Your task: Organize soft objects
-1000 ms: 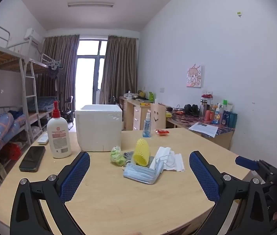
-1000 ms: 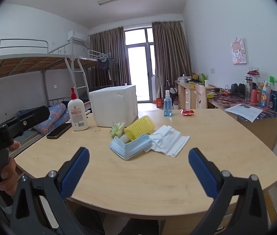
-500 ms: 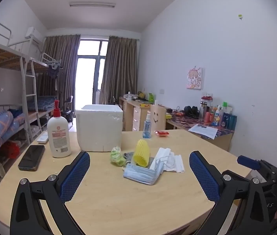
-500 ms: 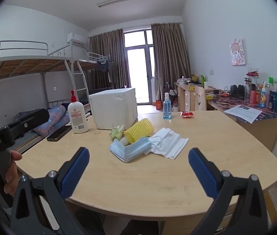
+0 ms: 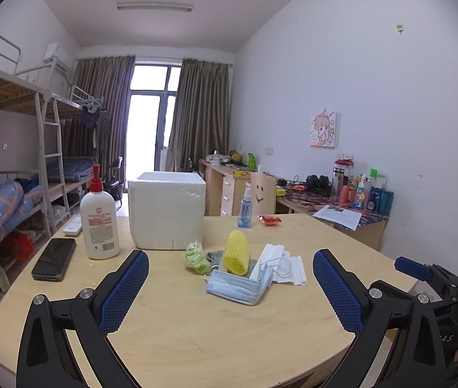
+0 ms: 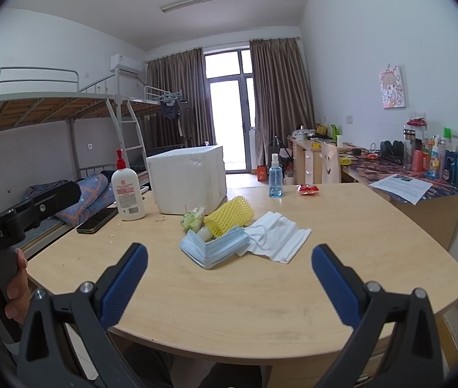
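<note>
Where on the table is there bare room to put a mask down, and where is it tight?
Free: the near table edge in front of the blue masks, and the right side beyond the white masks. Crowded: the pile of masks, yellow foam net and green wad against the foam box, and the left strip with lotion bottle and phone.

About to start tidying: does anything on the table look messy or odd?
The soft items sit in a jumbled heap: yellow foam net propped on crumpled blue masks, white masks splayed beside them. White crumbs dot the table.
</note>
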Available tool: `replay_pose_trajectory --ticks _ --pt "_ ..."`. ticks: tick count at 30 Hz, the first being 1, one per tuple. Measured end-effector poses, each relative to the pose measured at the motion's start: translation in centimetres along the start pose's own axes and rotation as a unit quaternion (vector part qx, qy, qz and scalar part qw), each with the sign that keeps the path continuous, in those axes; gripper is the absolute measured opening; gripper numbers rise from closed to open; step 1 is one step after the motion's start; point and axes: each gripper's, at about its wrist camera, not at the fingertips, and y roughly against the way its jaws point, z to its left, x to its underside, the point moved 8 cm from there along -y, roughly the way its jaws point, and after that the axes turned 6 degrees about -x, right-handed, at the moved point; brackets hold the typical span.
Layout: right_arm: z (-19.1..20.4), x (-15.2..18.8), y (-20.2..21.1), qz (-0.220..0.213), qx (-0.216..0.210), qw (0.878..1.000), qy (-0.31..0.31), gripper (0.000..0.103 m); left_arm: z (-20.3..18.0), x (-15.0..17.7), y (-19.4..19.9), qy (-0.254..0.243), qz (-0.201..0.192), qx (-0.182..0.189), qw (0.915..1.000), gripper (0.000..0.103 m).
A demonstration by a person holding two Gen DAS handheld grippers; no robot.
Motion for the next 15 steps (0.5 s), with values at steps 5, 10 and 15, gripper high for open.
replay_pose_trajectory --ticks 5,10,15 --pt "0.01 -0.01 0.02 0.0 0.0 1.0 0.0 0.102 0.13 0.03 -0.04 0.0 0.003 0.001 1.0 0.102" --pt "0.0 0.01 0.04 0.0 -0.001 1.0 0.0 0.102 0.21 0.06 0.05 -0.003 0.002 0.001 1.0 0.102" --pt "-0.06 -0.02 0.11 0.001 -0.001 1.0 0.0 0.102 0.46 0.1 -0.08 -0.001 0.004 -0.005 1.0 0.102"
